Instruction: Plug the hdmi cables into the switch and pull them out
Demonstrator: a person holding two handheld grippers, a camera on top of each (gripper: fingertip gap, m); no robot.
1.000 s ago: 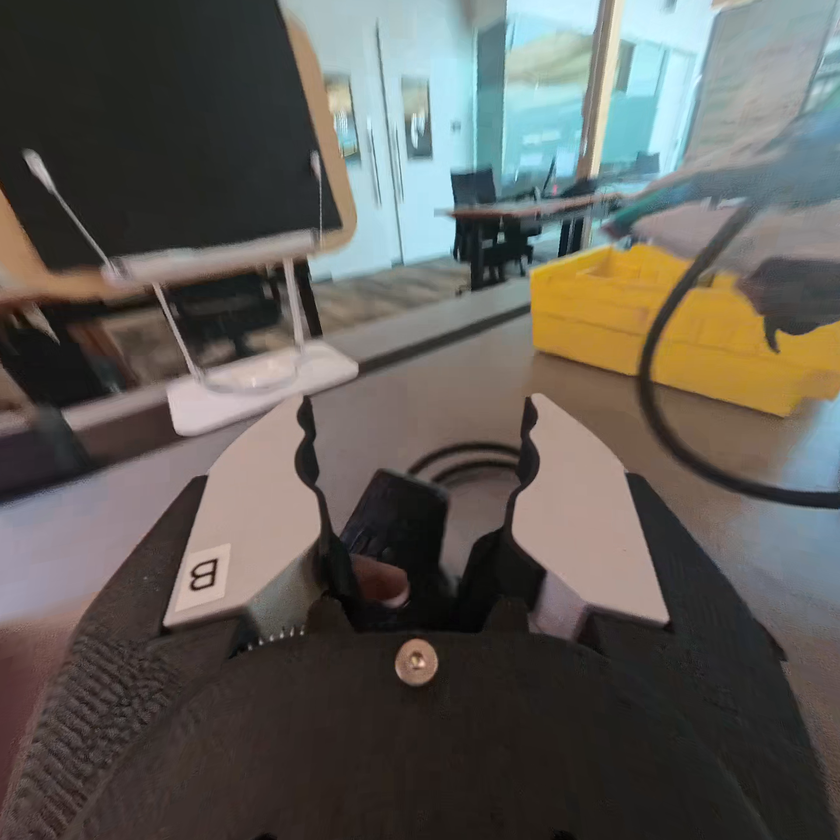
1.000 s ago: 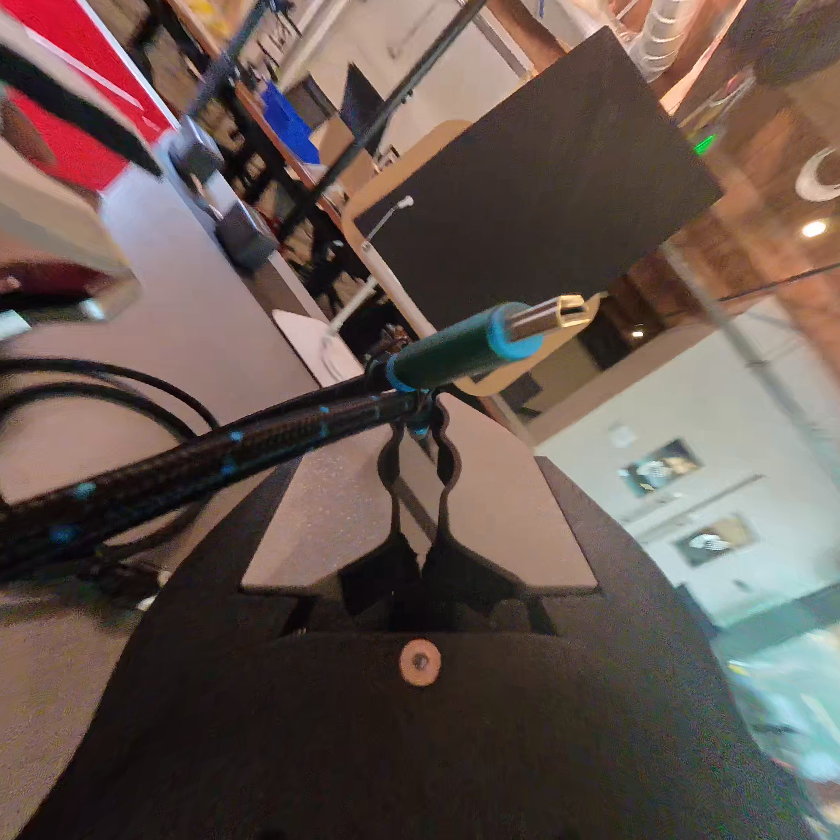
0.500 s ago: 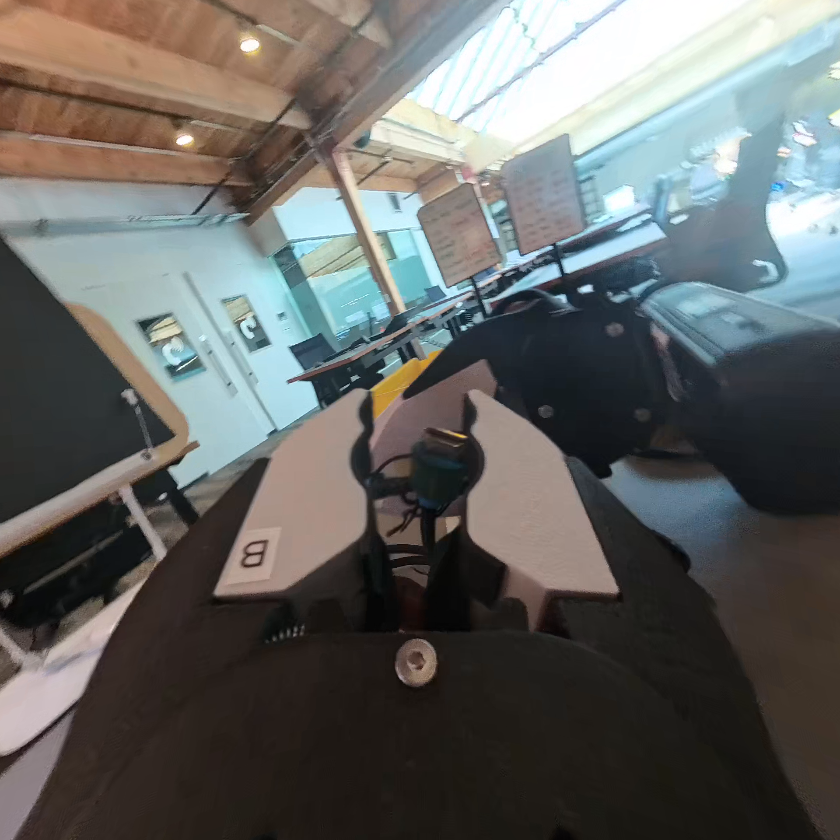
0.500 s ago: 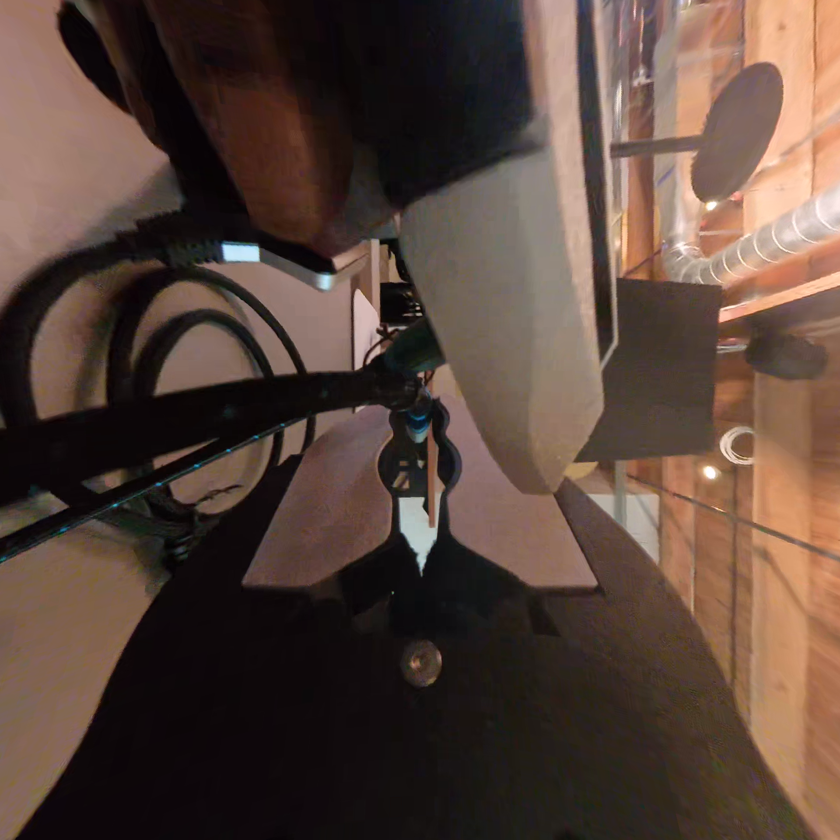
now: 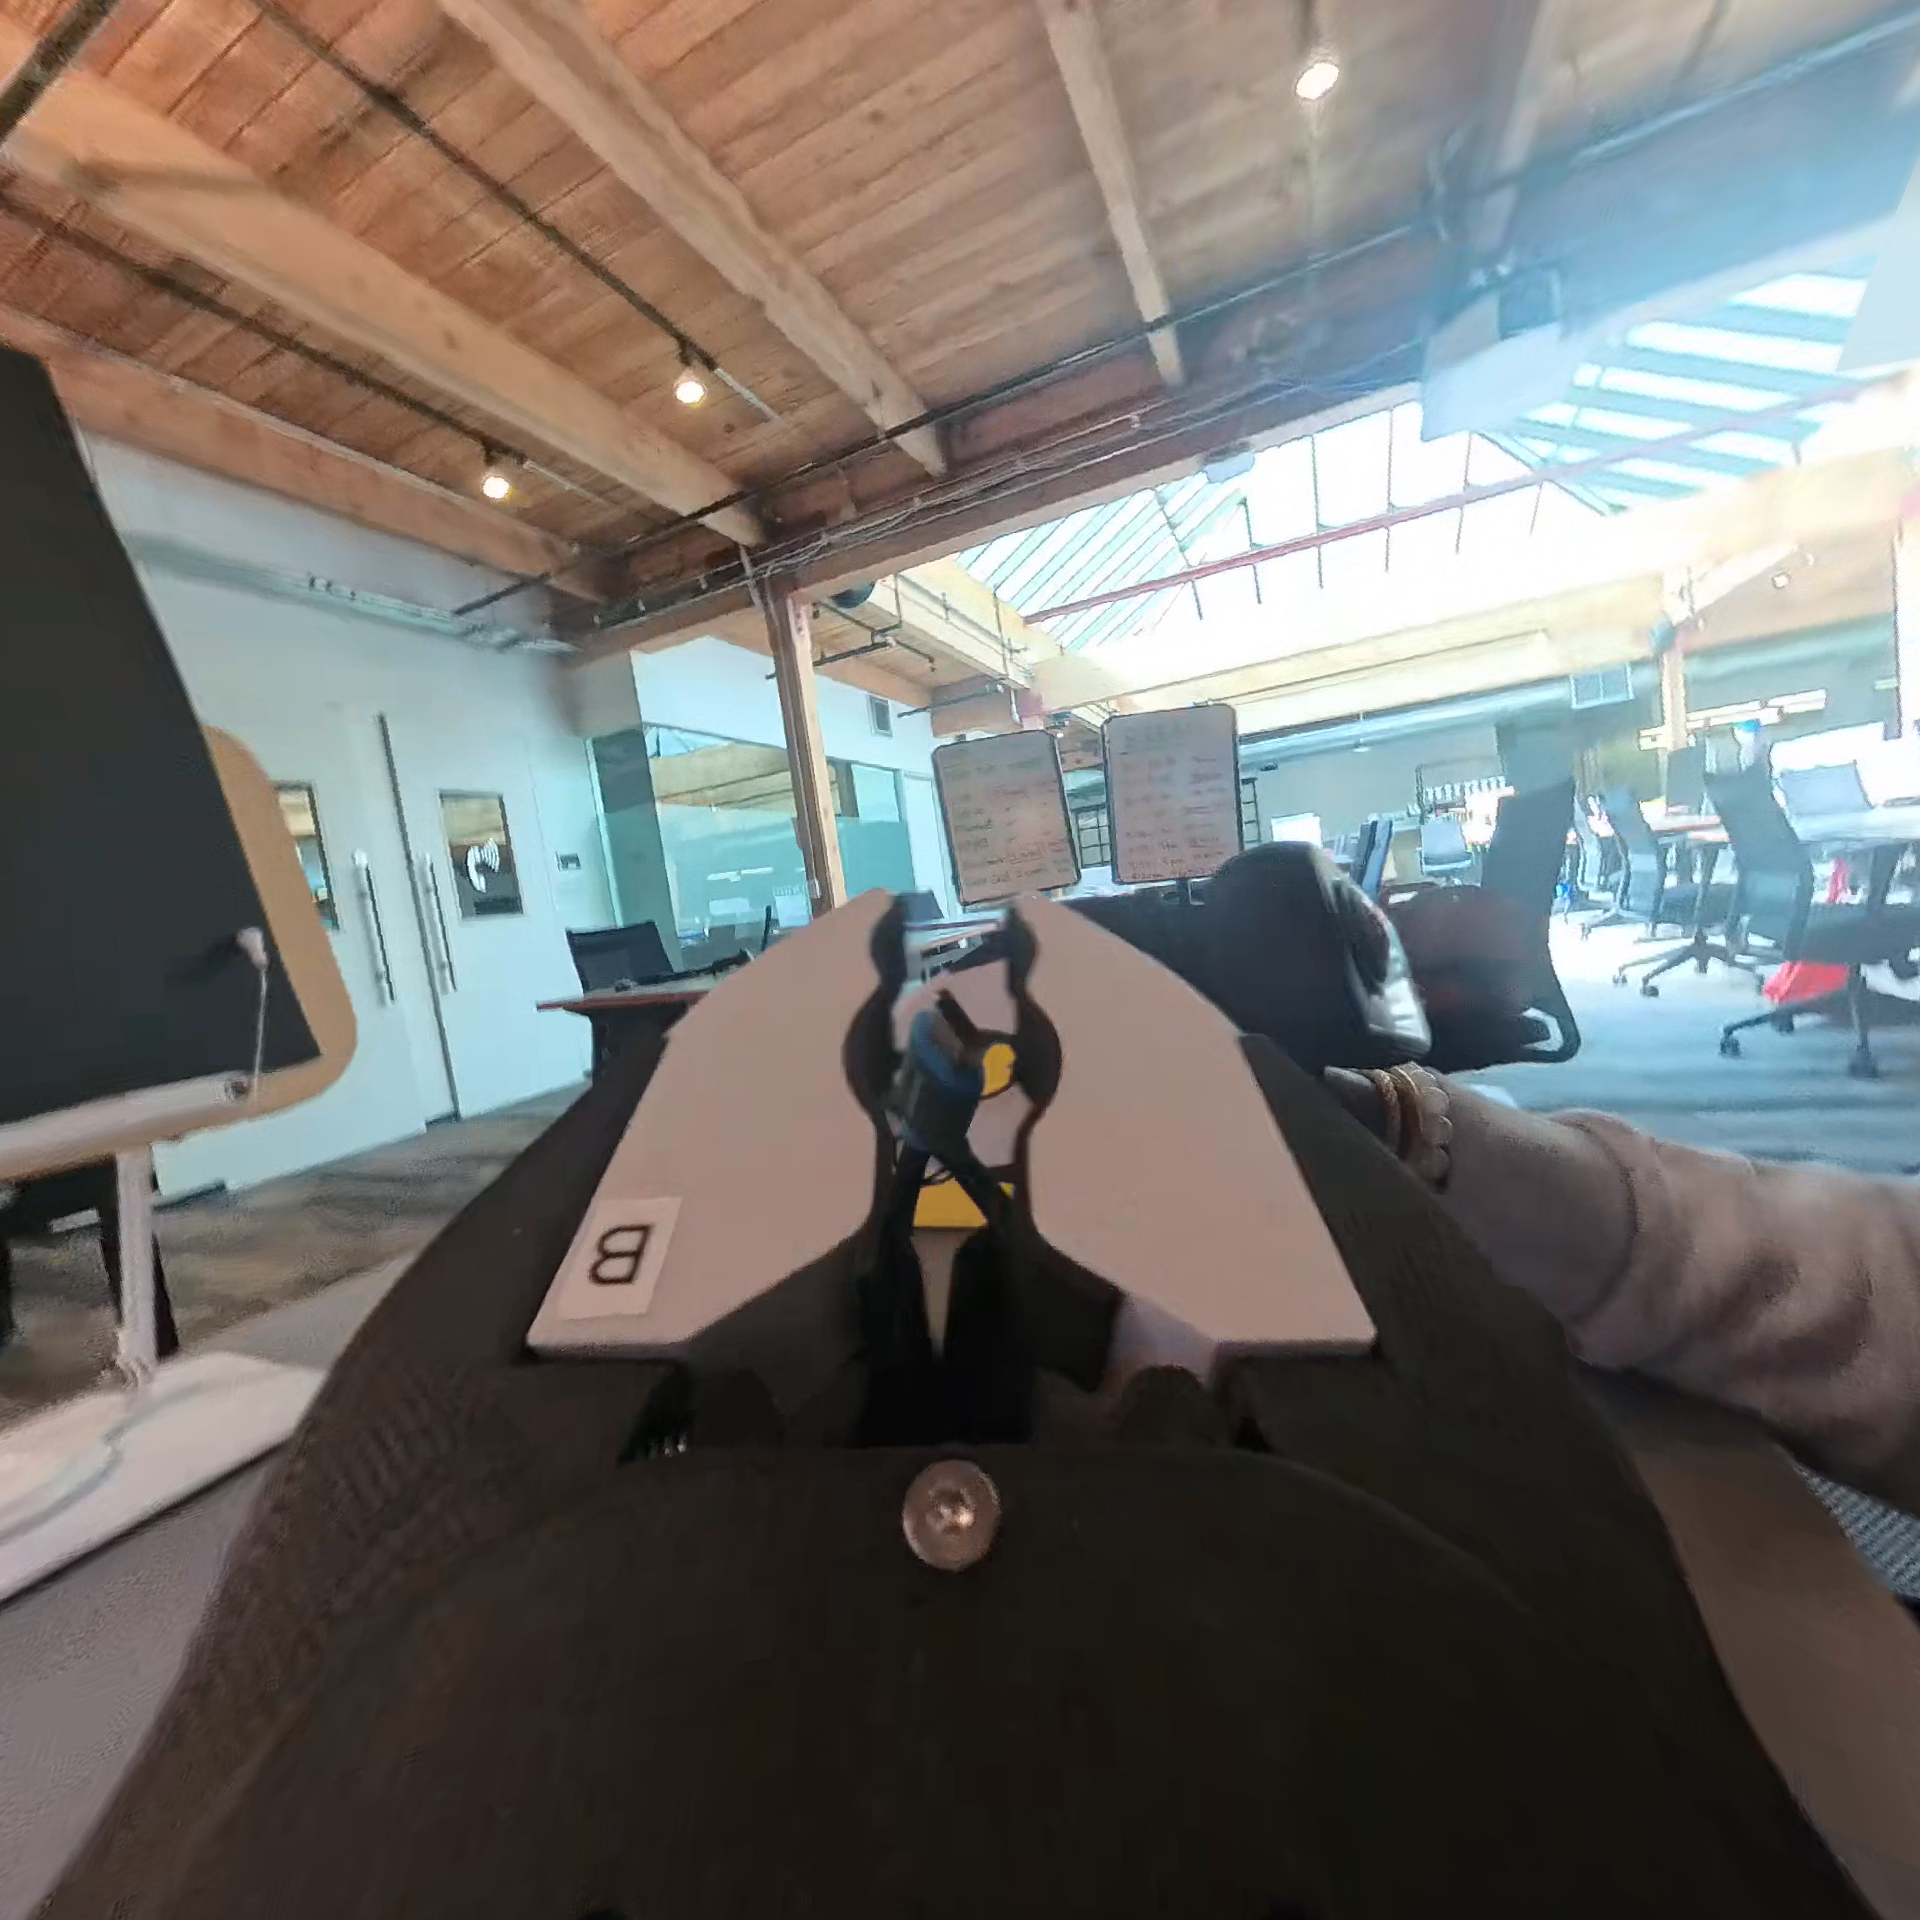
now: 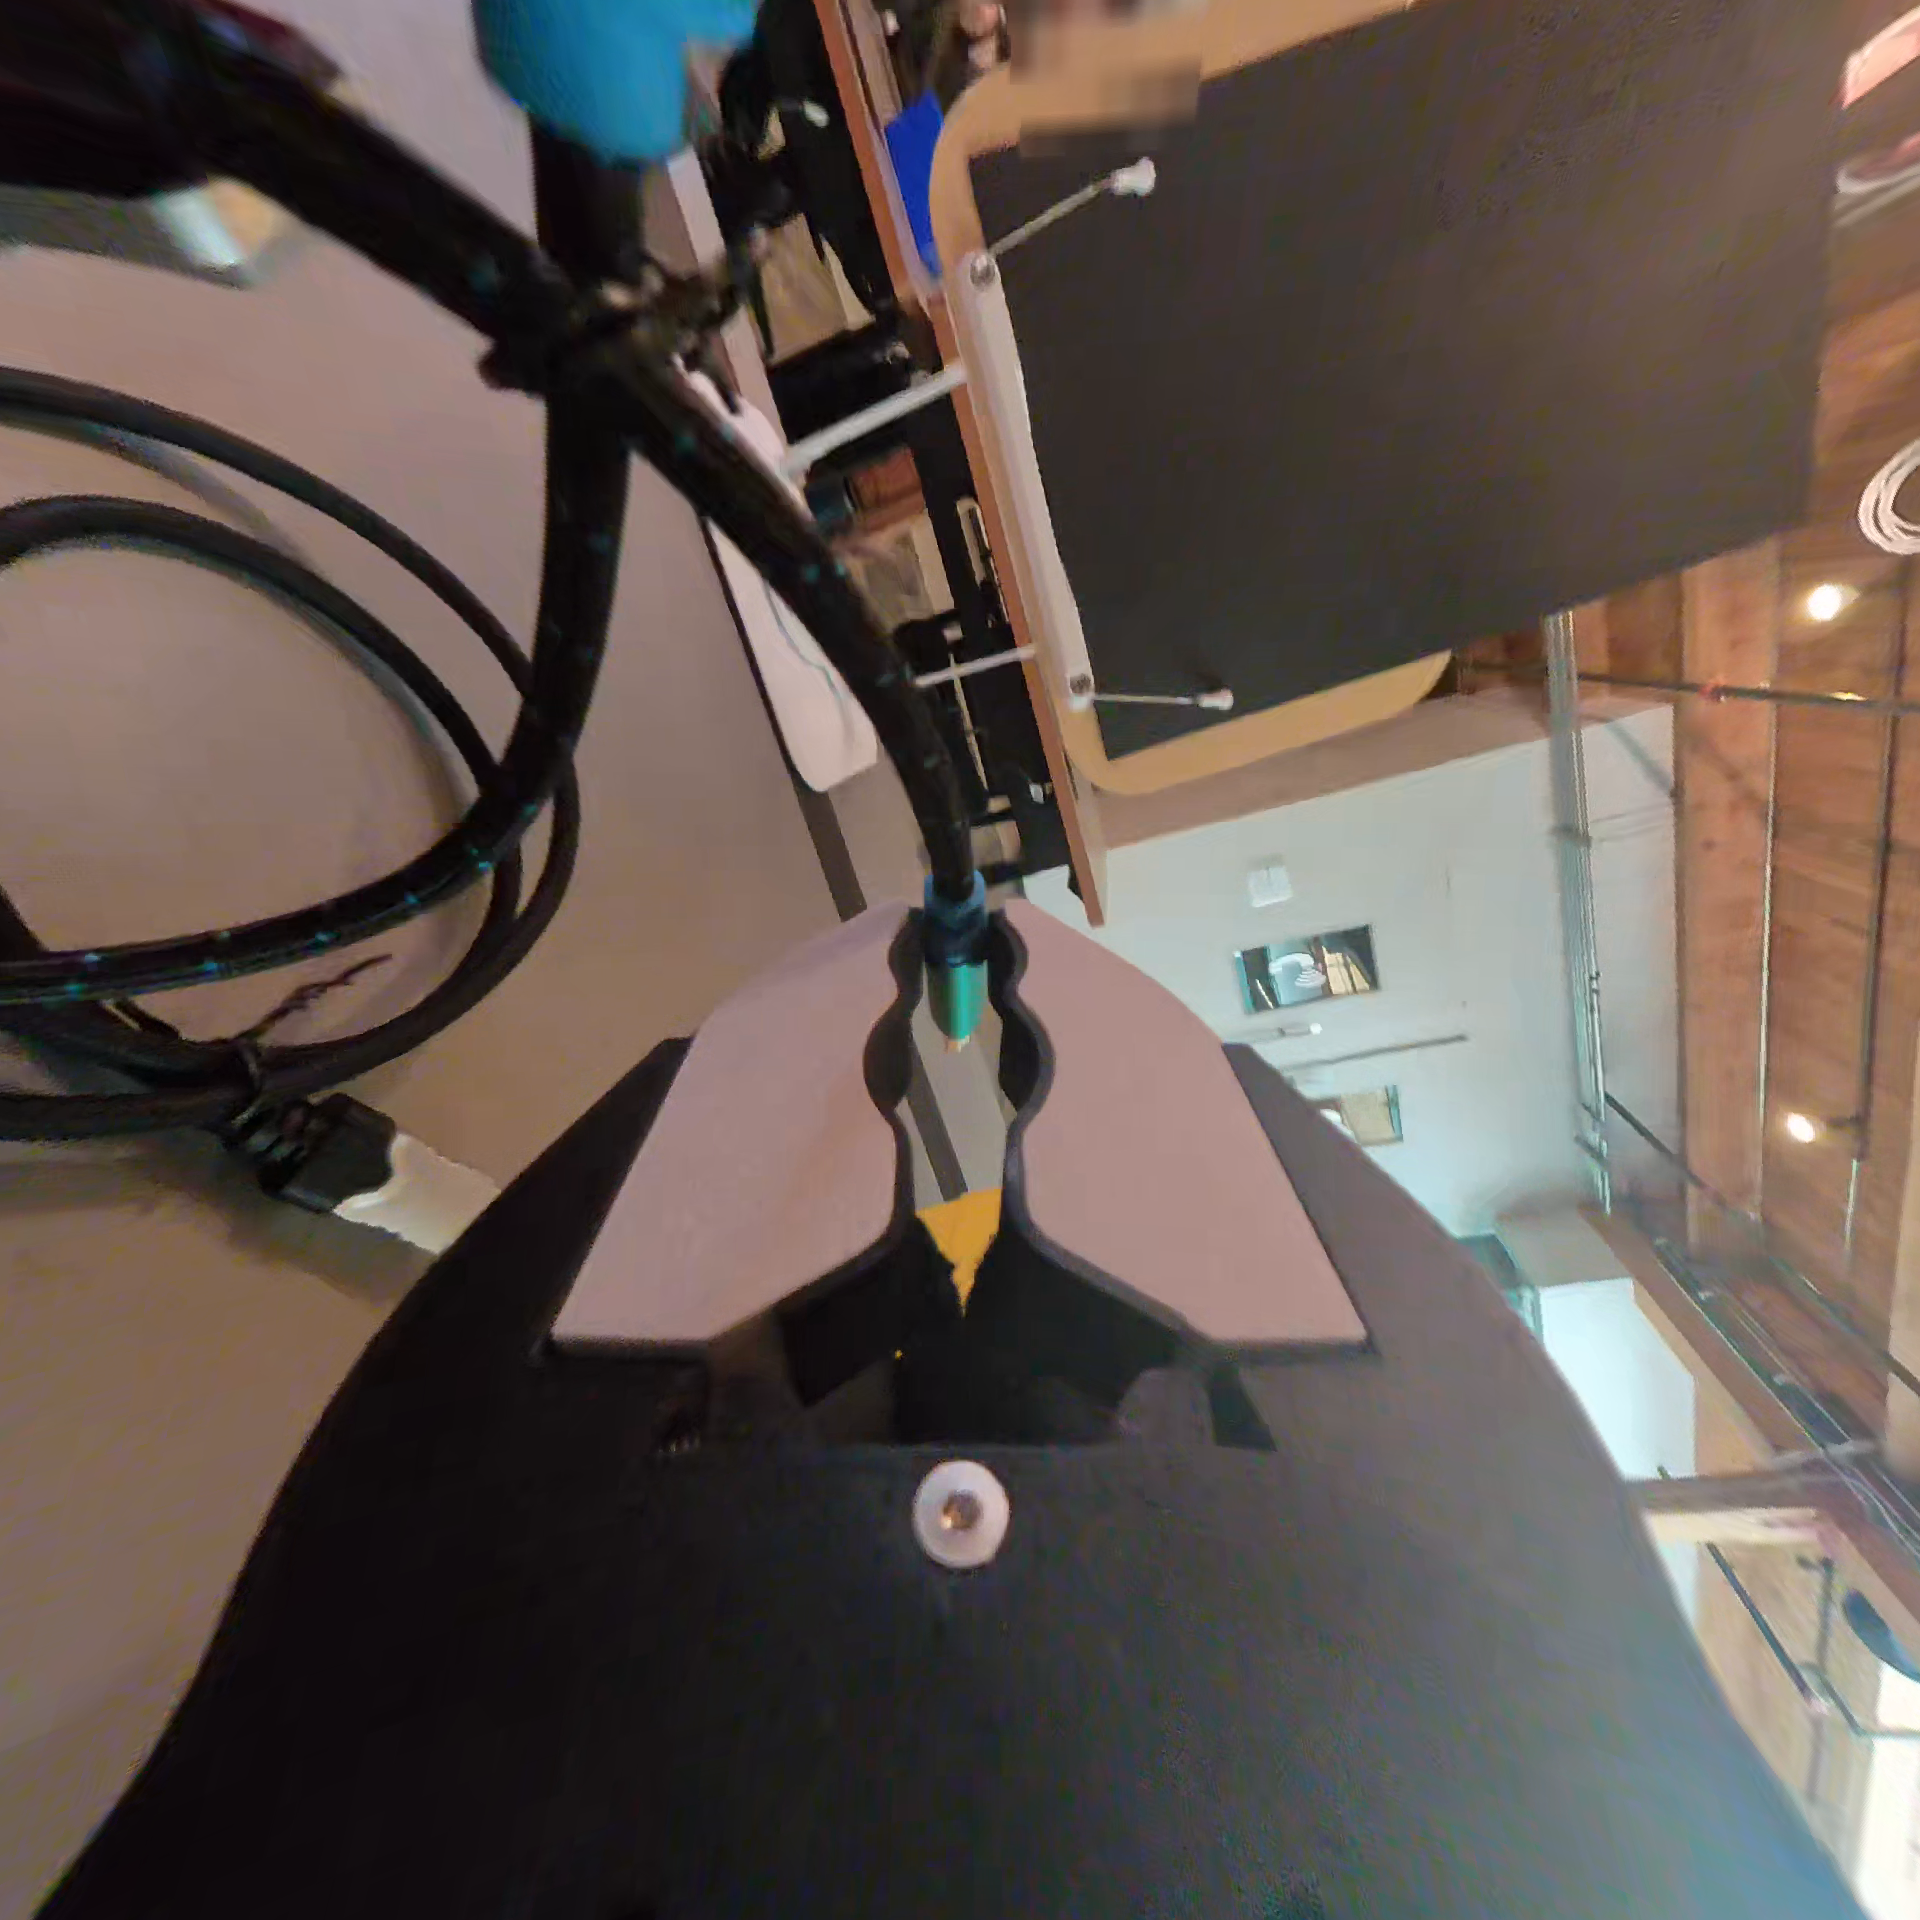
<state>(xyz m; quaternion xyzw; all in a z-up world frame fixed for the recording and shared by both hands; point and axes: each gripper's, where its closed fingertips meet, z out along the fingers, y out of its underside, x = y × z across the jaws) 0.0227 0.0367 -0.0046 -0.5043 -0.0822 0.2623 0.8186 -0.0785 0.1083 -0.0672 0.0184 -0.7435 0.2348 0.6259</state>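
Observation:
My left gripper [image 5: 958, 920] points up into the room, its jaws nearly together around a blue HDMI plug [image 5: 940, 1055] whose cable runs down through the gap. My right gripper [image 6: 956, 925] is rolled on its side and shut on a teal HDMI plug [image 6: 954, 982] at its fingertips. The braided black cable [image 6: 727, 436] runs away from that plug to a blurred blue plug [image 6: 613, 73] at the top edge. The right gripper also shows just behind the left fingertips in the left wrist view [image 5: 1299, 956]. The switch is not in view.
A second black cable with a silver plug [image 6: 343, 1153] lies coiled on the grey table [image 6: 208, 1455]. A black board on a white stand [image 5: 104, 831] is at the left; it also shows in the right wrist view [image 6: 1403, 416]. A person's sleeve [image 5: 1662, 1247] reaches in from the right.
My left gripper has closed from open and swung up from the table toward the ceiling, now with the blue plug between its jaws. My right gripper has rolled sideways and now grips the plug instead of the cable.

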